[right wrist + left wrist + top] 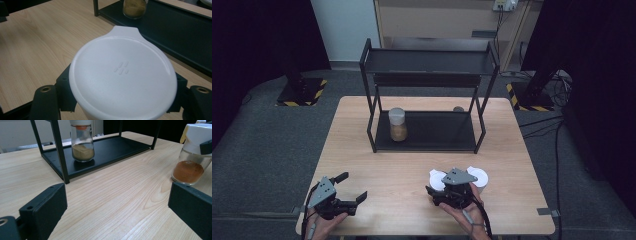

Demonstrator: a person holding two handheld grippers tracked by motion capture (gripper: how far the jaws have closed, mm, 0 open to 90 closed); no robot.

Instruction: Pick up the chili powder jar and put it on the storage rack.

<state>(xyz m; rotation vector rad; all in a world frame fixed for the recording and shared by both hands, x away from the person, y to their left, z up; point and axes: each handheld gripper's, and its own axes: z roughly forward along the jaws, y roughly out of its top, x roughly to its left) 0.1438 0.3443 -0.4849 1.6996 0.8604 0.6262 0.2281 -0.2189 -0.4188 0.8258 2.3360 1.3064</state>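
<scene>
One spice jar (397, 124) already stands on the lower shelf of the black rack (428, 131), while two white-lidded jars are left on the table in front of the rack, so the job looks roughly a third done. The right gripper (447, 192) has its jaws clamped on the nearer jar (122, 77), just below its lid. The left gripper (352, 189) waits wide open and empty, well left of that jar.
</scene>
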